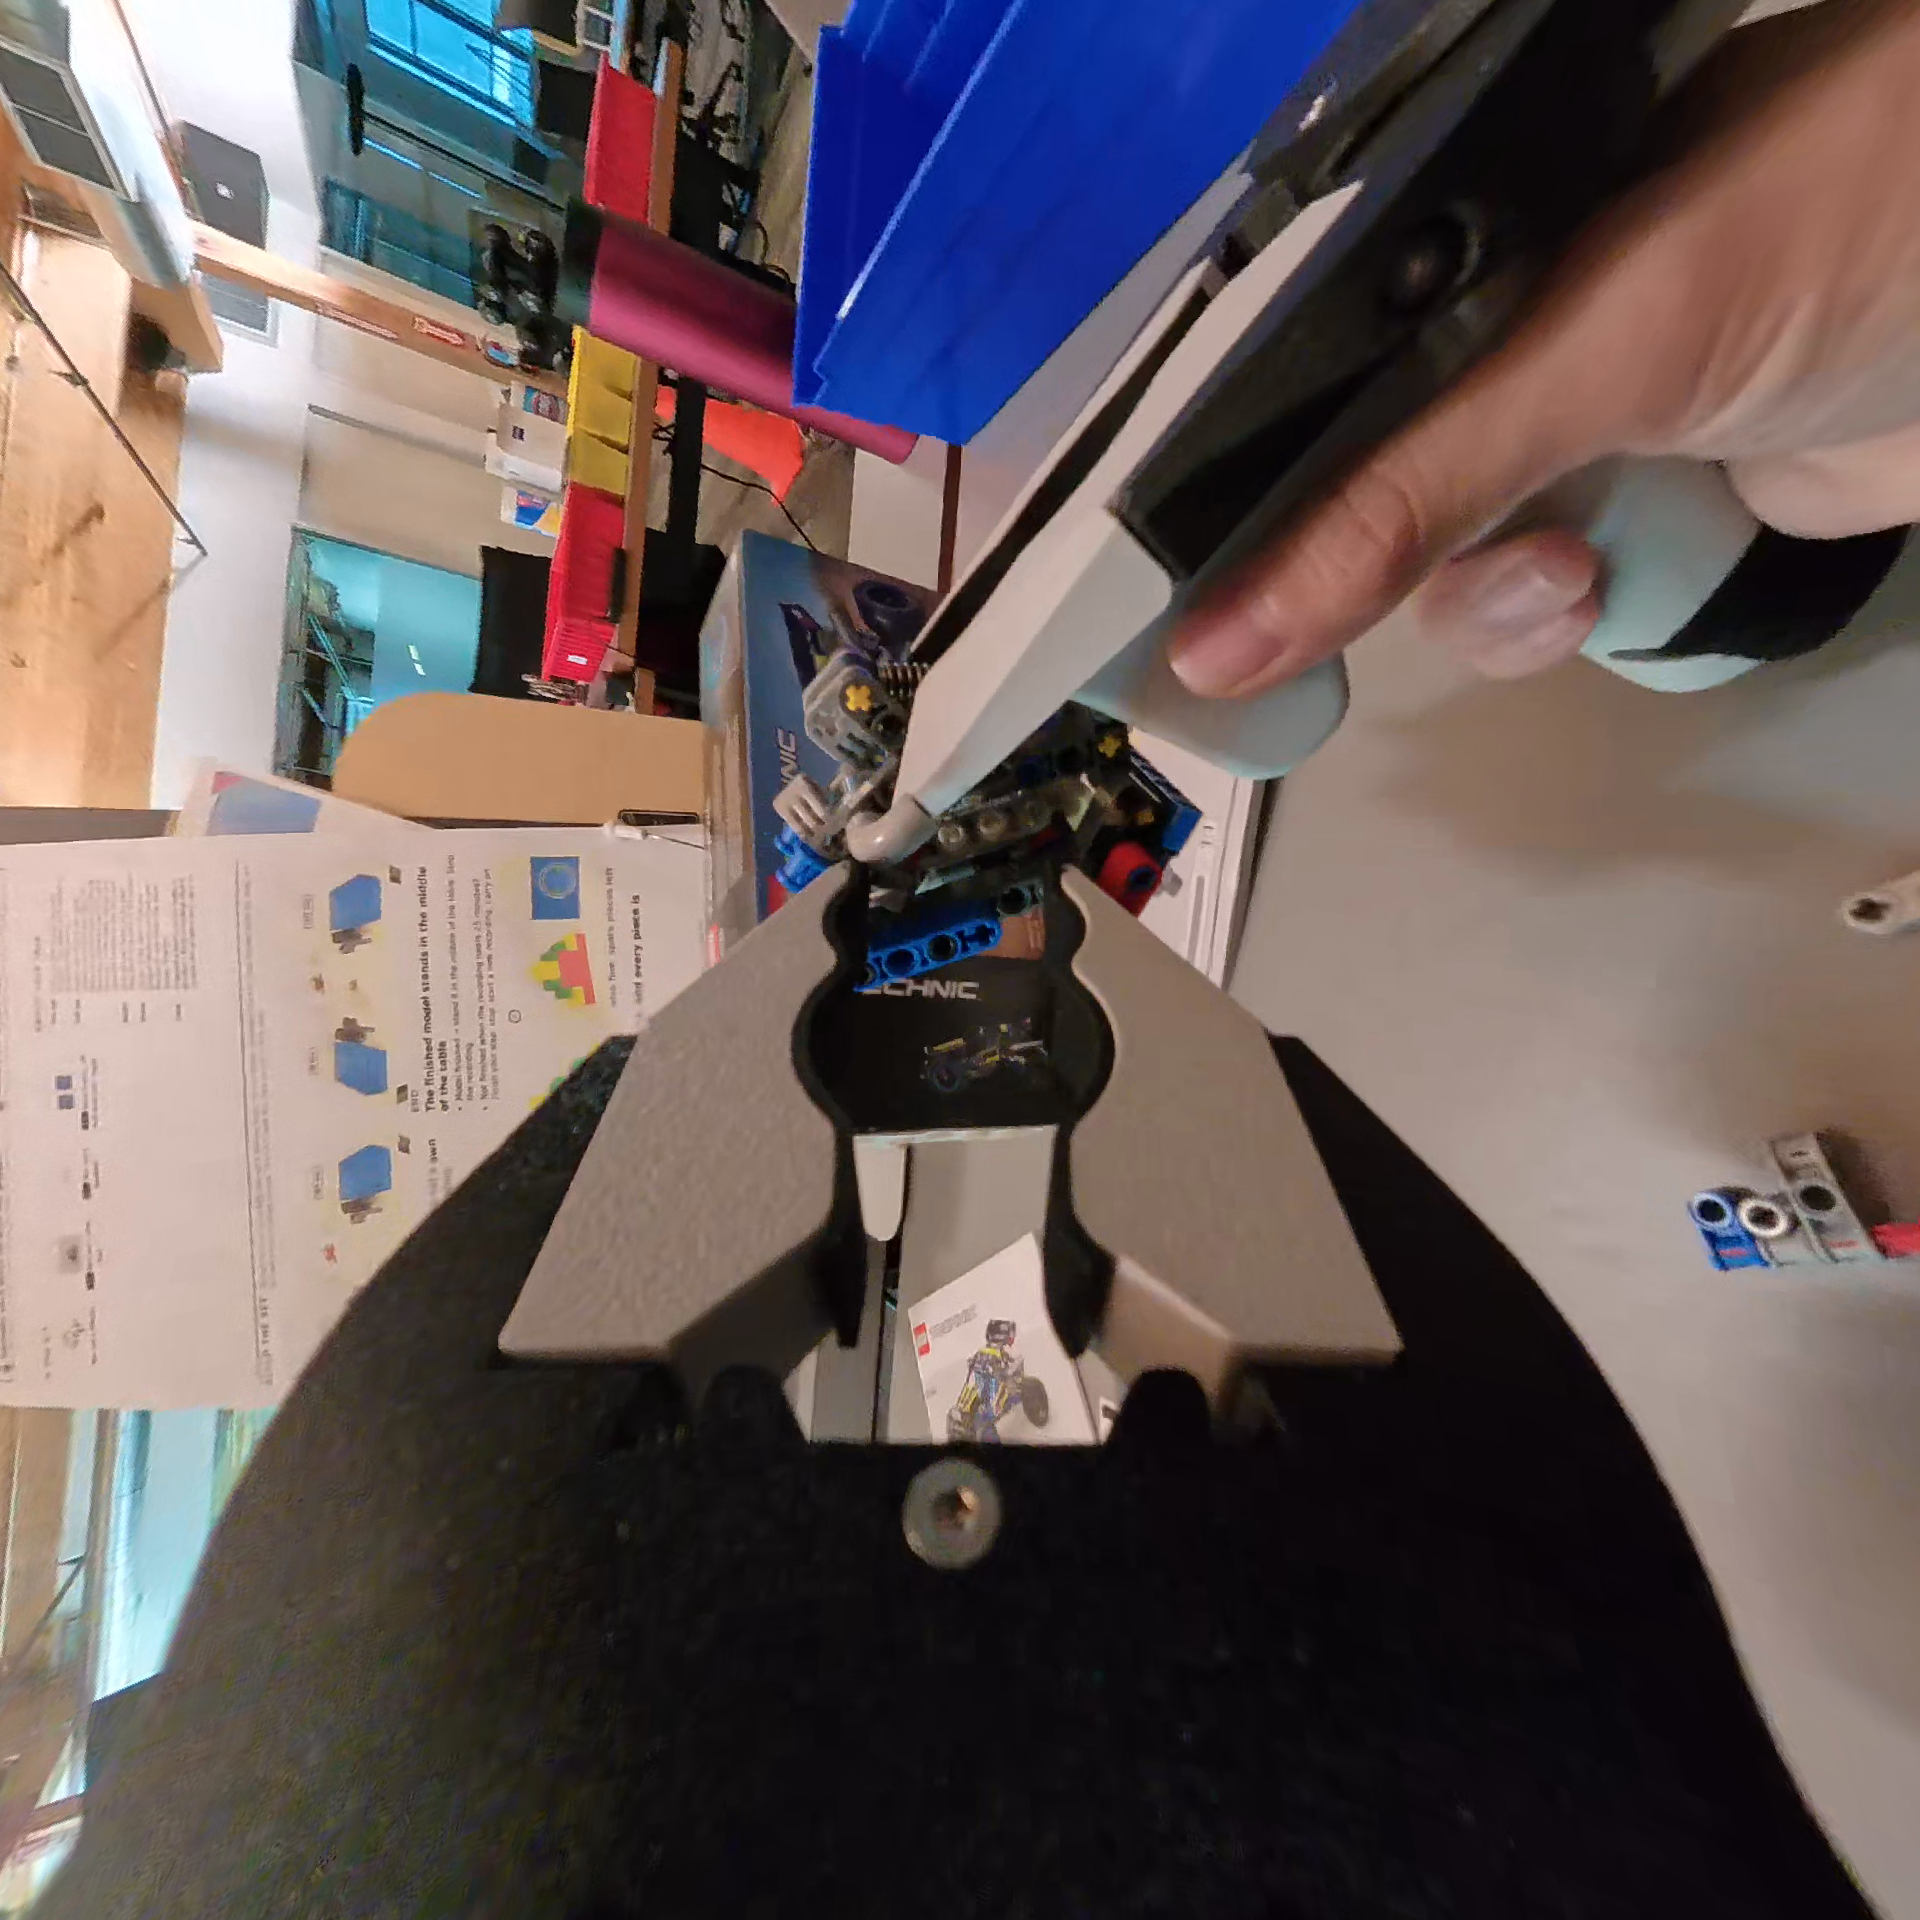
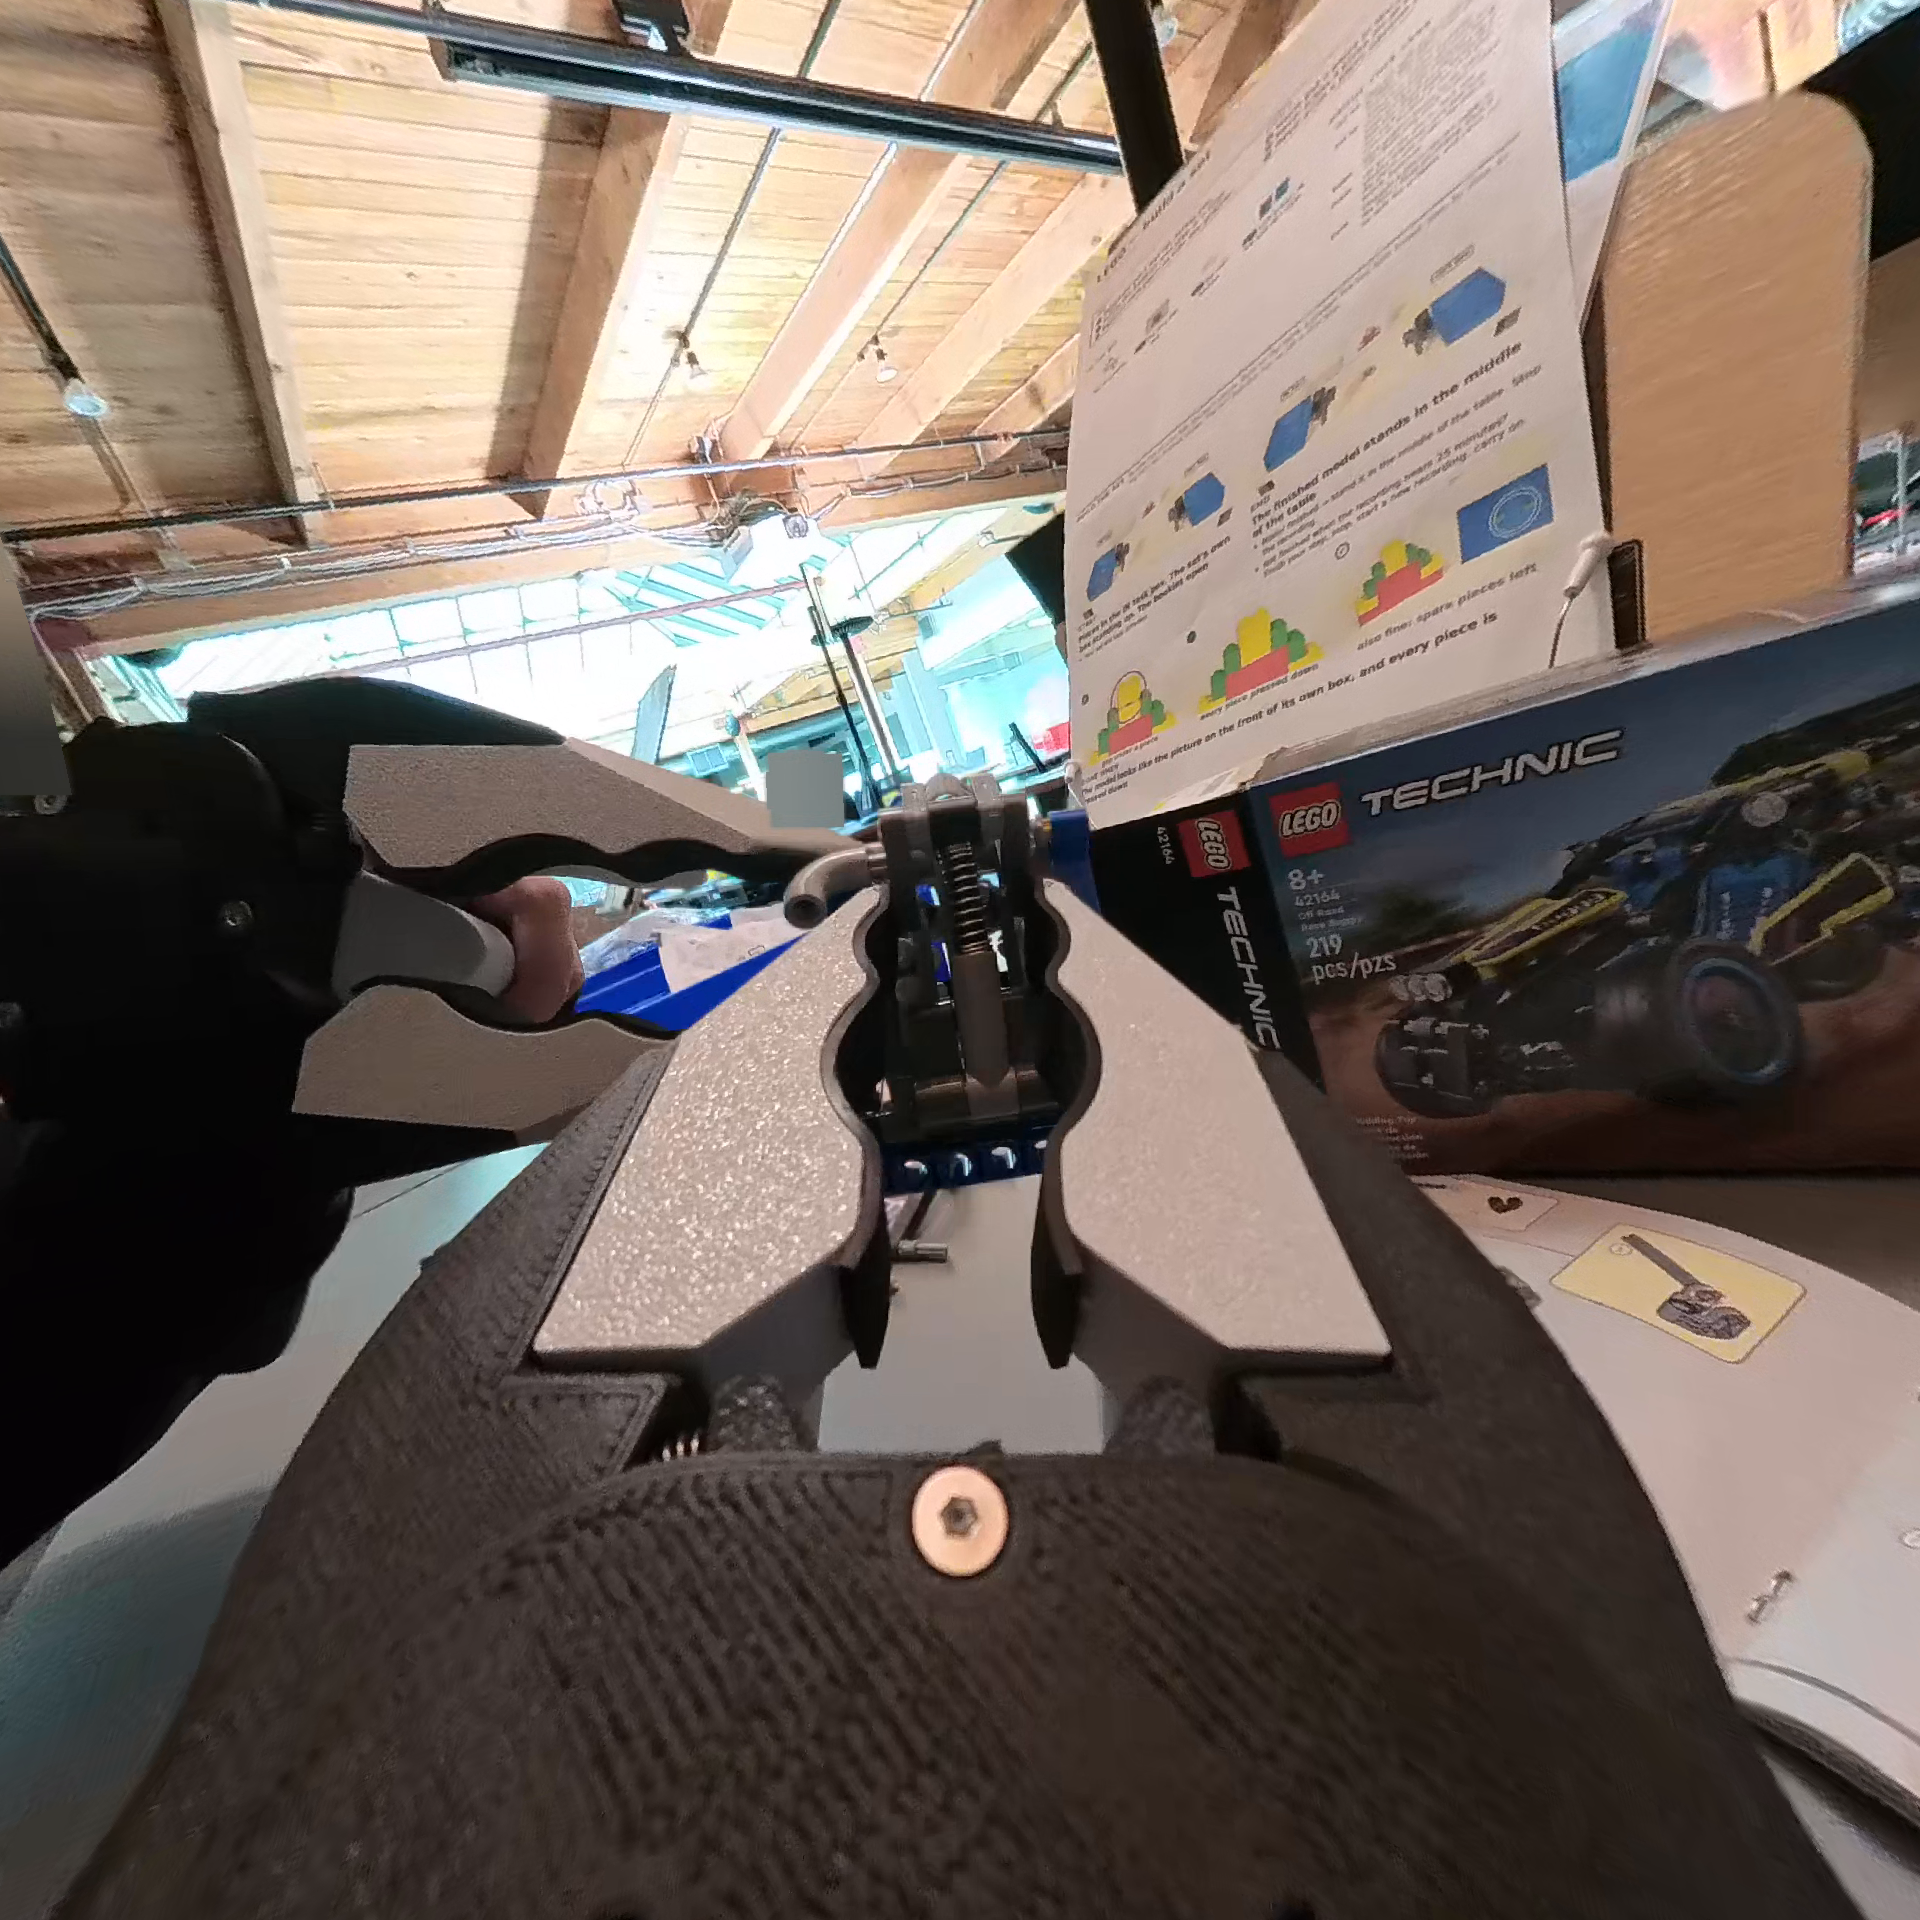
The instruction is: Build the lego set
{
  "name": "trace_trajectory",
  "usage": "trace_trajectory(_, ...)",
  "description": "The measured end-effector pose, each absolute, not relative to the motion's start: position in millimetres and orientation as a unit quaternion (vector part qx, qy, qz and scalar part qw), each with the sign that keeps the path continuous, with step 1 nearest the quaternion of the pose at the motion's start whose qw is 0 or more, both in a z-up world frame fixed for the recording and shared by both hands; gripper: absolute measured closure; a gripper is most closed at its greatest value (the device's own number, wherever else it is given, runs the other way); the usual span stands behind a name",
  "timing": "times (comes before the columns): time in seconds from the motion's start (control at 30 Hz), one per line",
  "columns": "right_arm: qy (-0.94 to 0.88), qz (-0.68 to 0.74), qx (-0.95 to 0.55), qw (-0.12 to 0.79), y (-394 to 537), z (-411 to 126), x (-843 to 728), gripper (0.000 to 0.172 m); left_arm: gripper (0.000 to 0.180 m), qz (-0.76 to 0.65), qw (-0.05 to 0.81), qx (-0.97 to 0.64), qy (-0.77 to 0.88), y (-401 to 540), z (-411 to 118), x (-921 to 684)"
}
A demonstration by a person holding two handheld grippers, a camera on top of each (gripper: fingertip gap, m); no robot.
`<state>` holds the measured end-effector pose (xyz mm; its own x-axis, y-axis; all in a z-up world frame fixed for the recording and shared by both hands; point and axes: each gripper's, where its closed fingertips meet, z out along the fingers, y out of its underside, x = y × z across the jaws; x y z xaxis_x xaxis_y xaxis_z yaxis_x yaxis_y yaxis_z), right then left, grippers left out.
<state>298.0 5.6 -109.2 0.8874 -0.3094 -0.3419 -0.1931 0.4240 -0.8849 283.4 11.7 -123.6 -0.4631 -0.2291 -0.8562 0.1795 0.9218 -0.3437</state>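
**Counts on your counter**

You have two tools: the left tool (image 1: 961,914) and the right tool (image 2: 961,925). Between them sits one part-built brick model (image 2: 961,935) with one coil spring (image 2: 966,883) and one bent grey tube (image 2: 816,883). Behind it: one printed toy box (image 2: 1610,914), one instruction sheet (image 2: 1330,416), one booklet (image 1: 992,1351). One blue bin (image 1: 987,208).

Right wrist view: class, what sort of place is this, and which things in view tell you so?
Probably a workshop or loft workspace used for building toy brick models: exposed timber ceiling, a brick-set box on the table, and blue bins beside it.
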Motion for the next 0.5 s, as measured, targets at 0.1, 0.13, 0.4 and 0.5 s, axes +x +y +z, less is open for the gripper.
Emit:
trace_trajectory(0.1, 0.236, -0.032, -0.546, 0.803, 9, -115, 299, 0.151, 0.150, -0.200, 0.504, -0.019, 0.840, 15, -130, 283)
trace_trajectory(0.13, 0.236, -0.029, -0.543, 0.805, 9, -115, 299, 0.151, 0.152, -0.204, 0.501, -0.015, 0.841, 15, -130, 281)
trace_trajectory(0.4, 0.256, 0.001, -0.504, 0.825, -3, -110, 306, 0.151, 0.158, -0.203, 0.494, 0.015, 0.845, 16, -138, 274)
trace_trajectory(0.5, 0.259, 0.031, -0.483, 0.836, -5, -108, 305, 0.151, 0.160, -0.260, 0.476, -0.003, 0.840, 9, -129, 266)
